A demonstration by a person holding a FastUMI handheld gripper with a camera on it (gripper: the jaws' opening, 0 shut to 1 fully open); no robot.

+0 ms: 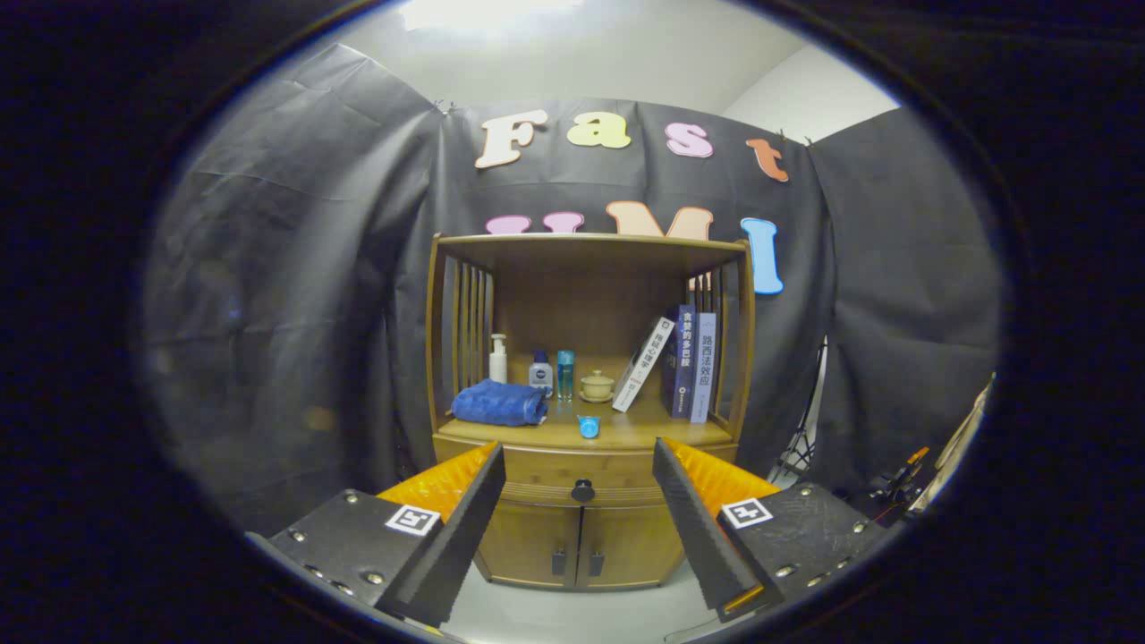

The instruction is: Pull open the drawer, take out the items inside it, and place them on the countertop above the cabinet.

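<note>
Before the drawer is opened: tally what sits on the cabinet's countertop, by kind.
Bottles: 3, a pump bottle, a squat one, a blue one
Books: 3
Blue towel: 1
Lidded cup: 1
Small blue item: 1
Total: 9
Gripper open, short of the drawer knob.

Your view is dim overall, bright ceiling light (483,11) glaring from above, cabinet (586,358) sharp and evenly lit, strong fisheye bending and soft darkening toward edges.
</note>
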